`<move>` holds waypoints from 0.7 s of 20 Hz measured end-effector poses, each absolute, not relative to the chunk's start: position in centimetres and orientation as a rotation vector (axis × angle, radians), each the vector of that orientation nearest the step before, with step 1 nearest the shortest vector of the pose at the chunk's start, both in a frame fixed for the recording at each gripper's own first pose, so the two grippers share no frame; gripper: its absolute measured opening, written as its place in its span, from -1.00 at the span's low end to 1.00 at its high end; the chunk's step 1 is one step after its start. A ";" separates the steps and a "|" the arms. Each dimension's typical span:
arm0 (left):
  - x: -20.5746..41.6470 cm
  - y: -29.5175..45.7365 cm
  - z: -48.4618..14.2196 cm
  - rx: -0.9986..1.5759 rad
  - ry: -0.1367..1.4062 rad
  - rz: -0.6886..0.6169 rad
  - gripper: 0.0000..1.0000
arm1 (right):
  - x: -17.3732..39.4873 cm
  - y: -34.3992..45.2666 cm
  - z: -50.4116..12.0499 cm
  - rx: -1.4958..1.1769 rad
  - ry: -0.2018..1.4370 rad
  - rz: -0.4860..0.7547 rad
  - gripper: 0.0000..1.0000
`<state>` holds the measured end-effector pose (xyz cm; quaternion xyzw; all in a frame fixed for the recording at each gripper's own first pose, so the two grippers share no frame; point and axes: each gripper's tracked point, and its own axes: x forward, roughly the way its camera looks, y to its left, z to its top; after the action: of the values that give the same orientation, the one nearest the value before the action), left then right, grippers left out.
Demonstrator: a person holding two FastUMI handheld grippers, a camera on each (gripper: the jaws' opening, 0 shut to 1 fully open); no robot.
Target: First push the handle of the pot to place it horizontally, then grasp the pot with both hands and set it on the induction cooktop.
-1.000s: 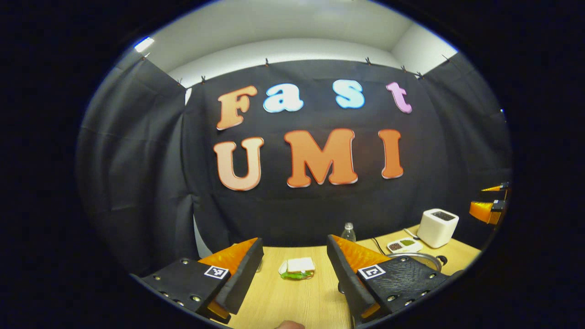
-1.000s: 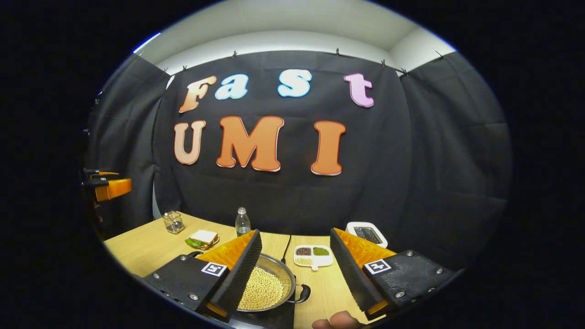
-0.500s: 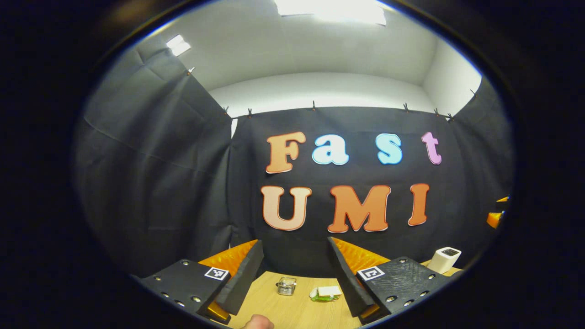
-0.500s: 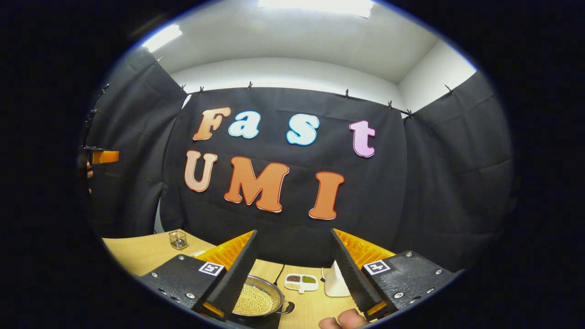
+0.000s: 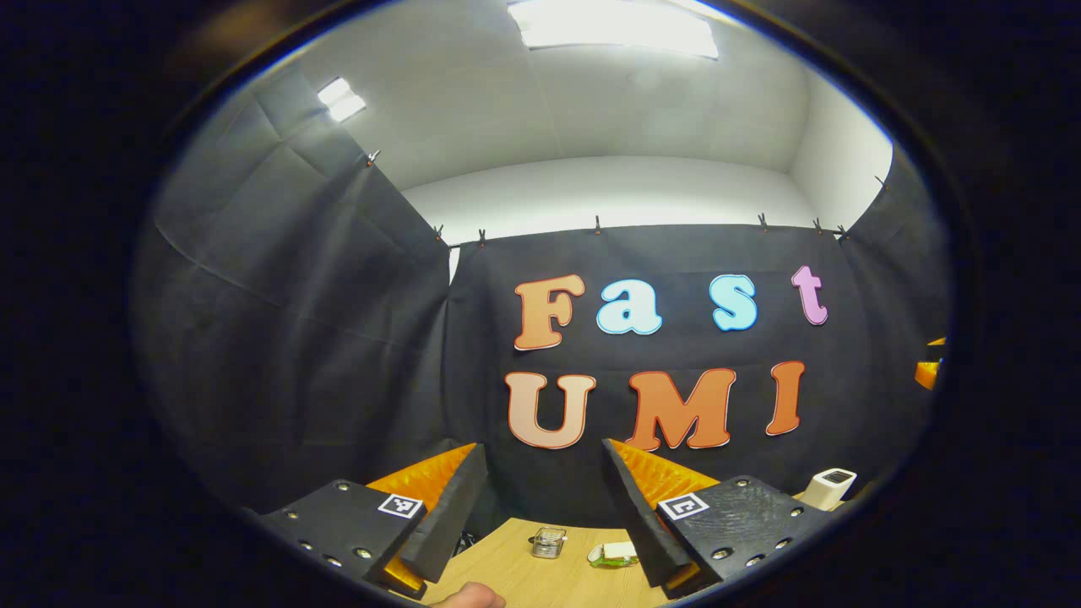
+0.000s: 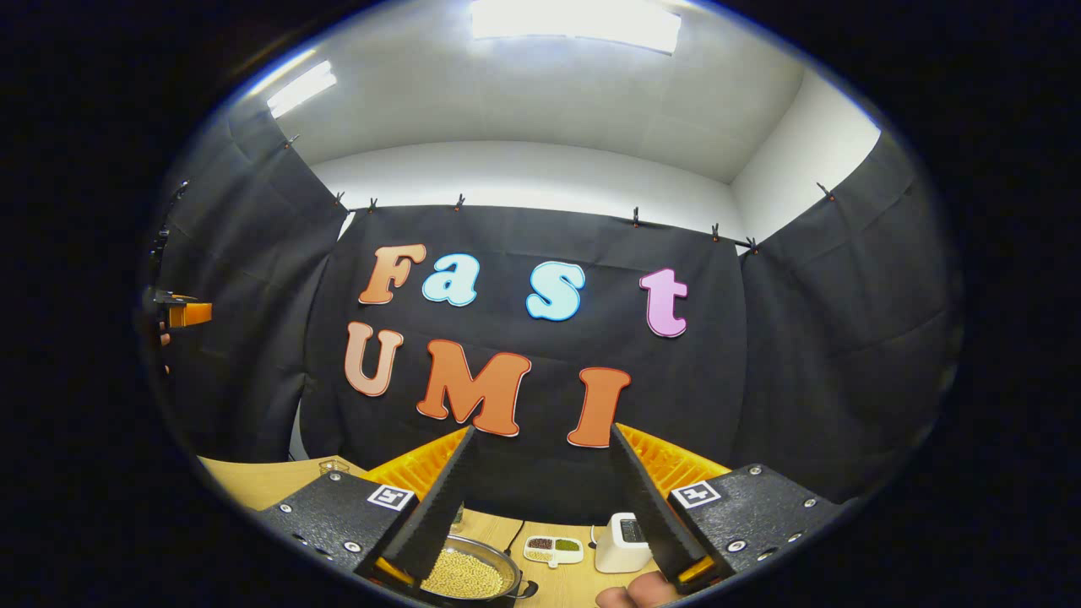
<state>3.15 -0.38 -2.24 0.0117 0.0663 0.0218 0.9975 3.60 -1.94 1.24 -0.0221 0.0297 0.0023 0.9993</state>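
The pot (image 6: 469, 576) is a shallow metal pan filled with pale beans, sitting upright low in the right gripper view, just beyond the left finger (image 6: 435, 511). A dark side handle (image 6: 525, 589) juts from its right rim.

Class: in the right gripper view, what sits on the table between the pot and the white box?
A divided dish of grains sits between the pot and the white box.

Black cloth wall (image 5: 338, 355), white ceiling, bright ceiling light (image 5: 616, 25), wooden table (image 5: 524, 574).
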 end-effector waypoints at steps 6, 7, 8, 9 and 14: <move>3.2 -3.5 -3.6 0.046 0.163 -0.001 0.72 | 3.3 -1.3 2.9 -0.030 0.019 0.037 0.86; 3.4 -3.8 -3.8 0.055 0.158 -0.008 0.73 | 3.4 -1.4 3.1 -0.027 0.012 0.039 0.86; 3.6 -4.1 -3.9 0.065 0.149 -0.014 0.73 | 3.3 -1.8 3.2 -0.025 0.002 0.036 0.94; 3.9 -4.2 -4.2 0.073 0.142 -0.014 0.72 | 3.3 -1.9 3.3 -0.027 -0.006 0.034 0.94; 4.4 -4.5 -5.6 0.065 0.133 -0.006 0.73 | 3.4 -2.7 2.8 -0.039 -0.009 0.020 0.90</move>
<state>4.38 -4.55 -5.57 0.0324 0.0667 -0.0032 0.9972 3.36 -2.73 2.76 -0.0194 -0.0047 0.0100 0.9998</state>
